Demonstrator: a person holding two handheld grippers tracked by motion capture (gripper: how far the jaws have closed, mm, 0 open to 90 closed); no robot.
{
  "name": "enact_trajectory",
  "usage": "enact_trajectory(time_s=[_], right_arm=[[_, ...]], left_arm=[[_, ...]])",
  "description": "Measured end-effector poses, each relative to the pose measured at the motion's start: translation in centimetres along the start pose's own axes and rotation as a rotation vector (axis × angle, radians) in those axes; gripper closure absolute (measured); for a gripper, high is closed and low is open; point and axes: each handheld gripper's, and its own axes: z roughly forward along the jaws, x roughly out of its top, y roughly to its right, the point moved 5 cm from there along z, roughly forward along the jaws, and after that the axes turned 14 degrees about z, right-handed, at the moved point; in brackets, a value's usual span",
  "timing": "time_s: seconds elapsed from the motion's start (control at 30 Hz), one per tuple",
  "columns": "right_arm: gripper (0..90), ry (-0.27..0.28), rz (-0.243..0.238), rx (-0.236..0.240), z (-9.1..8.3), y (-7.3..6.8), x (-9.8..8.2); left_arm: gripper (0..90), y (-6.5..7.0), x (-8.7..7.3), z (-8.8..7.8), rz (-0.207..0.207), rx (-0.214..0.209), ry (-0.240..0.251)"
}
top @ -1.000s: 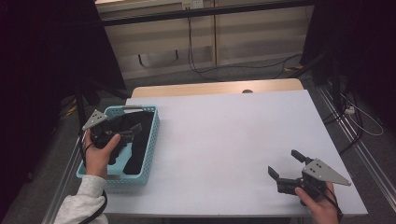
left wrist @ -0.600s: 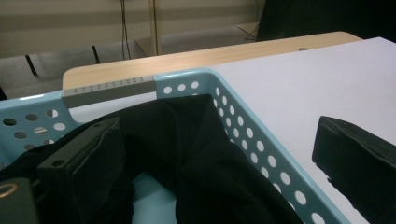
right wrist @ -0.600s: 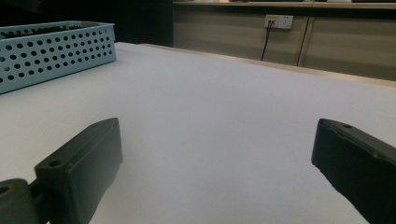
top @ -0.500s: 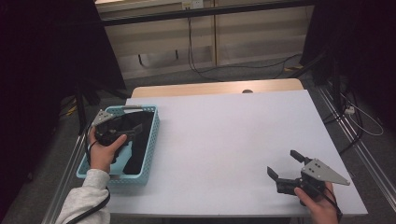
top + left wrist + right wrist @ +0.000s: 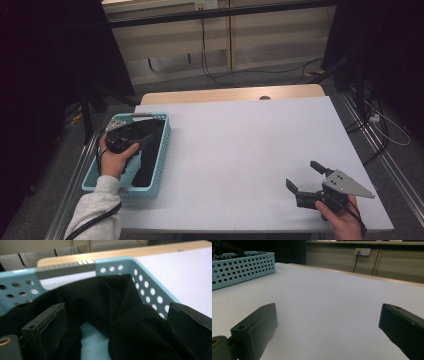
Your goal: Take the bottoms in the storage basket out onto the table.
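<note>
One soft, limp black garment (image 5: 120,322) in the turquoise basket (image 5: 150,290) looks light; the spread left claw (image 5: 112,332) should pinch a raised fold.

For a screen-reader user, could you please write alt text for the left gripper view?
The left gripper, jaws open wide, hangs over crumpled black cloth lying in a light blue perforated basket. Beyond the basket's rim lie the white table and its wooden edge.
</note>
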Motion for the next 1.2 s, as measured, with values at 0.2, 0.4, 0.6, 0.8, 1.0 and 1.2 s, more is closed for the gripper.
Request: enact_trajectory(time_s=[0.2,0.4,0.6,0.8,1.0,1.2], right_arm=[[1.2,0.000,-0.002,0.005,0.0,0.0,0.0],[1.2,0.000,-0.003,0.005,-0.1,0.0,0.0],[1.2,-0.001,-0.005,0.009,-0.1,-0.1,0.0],[1.2,-0.003,-0.004,0.011,-0.1,-0.1,-0.1],[1.2,-0.002,-0.002,0.014,-0.1,-0.1,0.0],[1.2,0.000,-0.001,0.014,-0.1,-0.1,0.0]], left_arm=[[3.5,0.3,-0.4,0.8,0.002,-0.039,-0.044],[3.1,0.4,-1.0,1.4,-0.012,-0.043,-0.075],[6.0,1.1,-1.8,2.3,0.003,-0.101,-0.137],[9.1,1.2,-2.0,2.5,0.029,-0.107,-0.170],[9.1,1.4,-2.7,2.9,0.031,-0.125,-0.234],[10.0,1.5,-3.0,3.2,0.057,-0.124,-0.260]])
